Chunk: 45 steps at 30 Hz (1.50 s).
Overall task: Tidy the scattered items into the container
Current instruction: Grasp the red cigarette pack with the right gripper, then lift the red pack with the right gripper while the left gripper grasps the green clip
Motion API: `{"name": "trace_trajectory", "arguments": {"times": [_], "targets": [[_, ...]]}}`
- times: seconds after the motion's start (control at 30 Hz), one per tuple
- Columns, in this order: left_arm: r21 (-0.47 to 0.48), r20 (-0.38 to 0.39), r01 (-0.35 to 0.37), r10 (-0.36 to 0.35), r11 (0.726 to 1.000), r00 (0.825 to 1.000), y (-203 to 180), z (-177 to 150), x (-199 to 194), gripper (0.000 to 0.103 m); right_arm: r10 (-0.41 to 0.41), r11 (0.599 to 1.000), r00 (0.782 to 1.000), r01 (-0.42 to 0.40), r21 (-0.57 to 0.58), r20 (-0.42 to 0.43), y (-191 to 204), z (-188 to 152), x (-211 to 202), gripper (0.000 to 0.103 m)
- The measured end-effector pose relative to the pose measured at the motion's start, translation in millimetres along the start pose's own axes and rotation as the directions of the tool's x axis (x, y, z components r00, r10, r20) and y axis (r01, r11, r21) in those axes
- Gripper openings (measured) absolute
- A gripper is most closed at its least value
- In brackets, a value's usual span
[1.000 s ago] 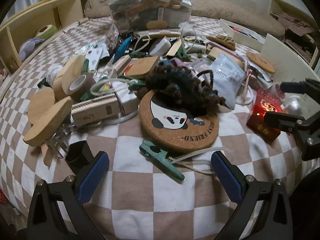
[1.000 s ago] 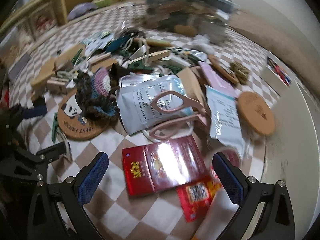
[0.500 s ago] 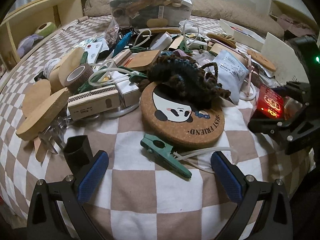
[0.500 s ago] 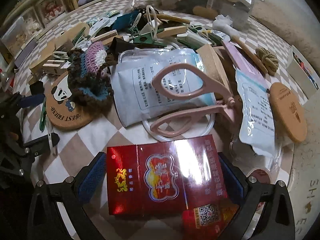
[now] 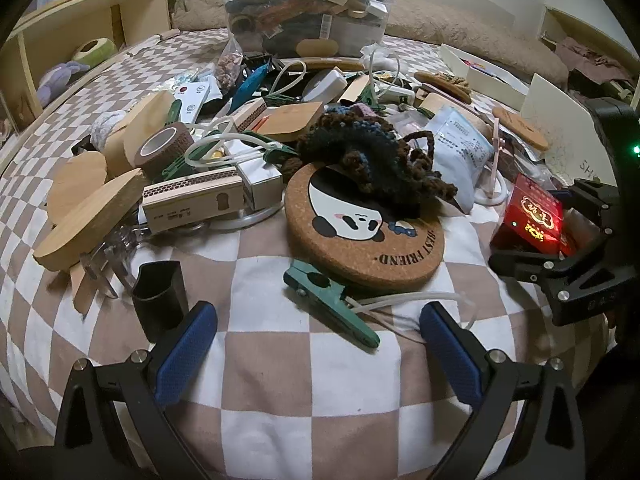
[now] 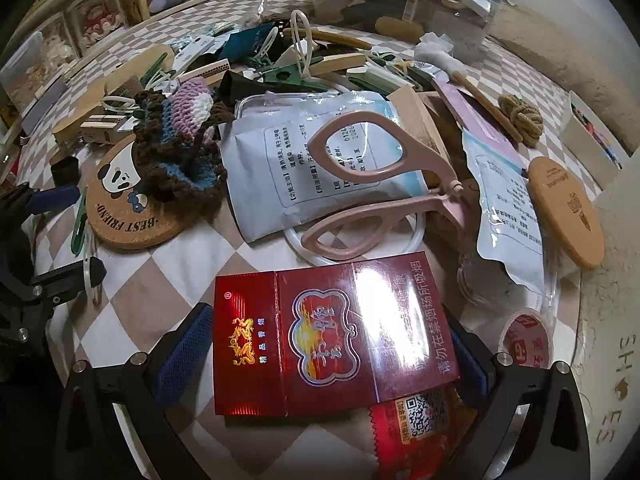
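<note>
Bare checked bedcover (image 5: 280,368) lies open under the left gripper (image 5: 318,344), jaws spread and empty, just short of a green clip (image 5: 332,306) lying diagonally. Right gripper (image 6: 328,356) has its jaws around a red cigarette pack (image 6: 332,336), long axis crosswise; contact unclear. Only the left view shows the heaped container (image 5: 308,16) clearly.

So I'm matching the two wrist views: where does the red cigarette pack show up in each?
Left wrist: red cigarette pack at far right, between the right gripper's fingers.
Right wrist: it fills the bottom centre, between the blue pads.
Shared landmark: panda cork coaster, centre in the left view, mid-left in the right.
</note>
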<state>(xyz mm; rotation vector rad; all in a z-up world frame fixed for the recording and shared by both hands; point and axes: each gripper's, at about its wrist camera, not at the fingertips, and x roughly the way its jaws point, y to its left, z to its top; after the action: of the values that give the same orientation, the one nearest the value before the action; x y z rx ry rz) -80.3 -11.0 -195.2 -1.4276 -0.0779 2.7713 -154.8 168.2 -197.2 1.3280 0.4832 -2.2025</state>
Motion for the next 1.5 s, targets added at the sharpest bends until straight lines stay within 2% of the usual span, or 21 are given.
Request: {"name": "trace_trajectory", "arguments": {"times": [0.1,0.13,0.17,0.23,0.33,0.47,0.6,0.63,0.67,0.8,1.03,1.17,1.5], "targets": [[-0.005,0.014,-0.003,0.003,1.0,1.0,1.4,-1.4,-2.9,0.093,-0.011,1.0,1.0,0.011,0.002,0.006,2.2,-0.3,-2.0,0.103],[-0.008,0.019,0.0,0.0,1.0,1.0,2.1,-1.6,-4.1,0.087,-0.011,1.0,1.0,0.011,0.001,0.009,2.5,-1.3,-3.3,0.103],[-0.013,0.024,0.002,-0.002,1.0,1.0,3.1,-1.4,-5.1,0.079,-0.009,1.0,1.0,0.009,-0.001,0.012,3.1,-1.5,-4.3,0.101],[-0.028,0.037,0.01,-0.009,1.0,0.999,6.3,-0.9,-6.8,0.07,0.01,1.0,1.0,-0.01,-0.002,0.018,5.1,-2.0,-7.0,0.091],[-0.03,0.047,0.028,-0.026,0.999,0.999,7.2,-1.5,-8.0,0.06,-0.016,0.999,0.999,0.017,-0.028,0.041,11.5,-2.6,-12.6,0.091],[-0.013,0.05,0.059,-0.058,0.998,0.997,2.7,-1.8,-9.4,0.041,-0.013,0.999,0.998,0.015,-0.047,0.056,15.8,-3.8,-15.8,0.091],[-0.007,0.054,0.075,-0.074,0.997,0.996,0.6,-2.8,-10.7,0.028,-0.012,0.999,0.997,0.016,-0.04,0.076,15.5,-3.4,-19.8,0.091],[-0.013,0.056,0.076,-0.075,0.997,0.996,1.9,-3.3,-11.4,0.018,-0.015,0.999,0.996,0.017,-0.03,0.086,14.1,-2.7,-21.8,0.091],[-0.024,0.058,0.077,-0.075,0.997,0.995,4.0,-3.1,-12.1,0.012,-0.012,1.0,0.995,0.014,-0.015,0.099,12.4,-1.6,-24.5,0.091],[-0.075,0.058,0.114,-0.11,0.991,0.992,13.1,-2.1,-12.8,0.01,0.024,0.997,0.989,-0.034,0.065,0.144,1.2,0.1,-34.1,0.091],[-0.084,0.059,0.124,-0.119,0.989,0.991,12.7,-4.1,-18.3,0.008,0.018,0.995,0.985,-0.035,0.092,0.171,-0.1,3.7,-40.6,0.091],[-0.071,0.057,0.146,-0.142,0.987,0.988,7.5,-9.4,-23.2,0.008,0.023,0.994,0.982,-0.042,0.096,0.189,-0.1,1.9,-44.6,0.091],[0.002,0.016,0.233,-0.233,0.972,0.972,-21.8,-36.2,-38.0,0.008,0.079,0.98,0.966,-0.121,0.158,0.246,2.6,-2.9,-58.4,0.091]]}}
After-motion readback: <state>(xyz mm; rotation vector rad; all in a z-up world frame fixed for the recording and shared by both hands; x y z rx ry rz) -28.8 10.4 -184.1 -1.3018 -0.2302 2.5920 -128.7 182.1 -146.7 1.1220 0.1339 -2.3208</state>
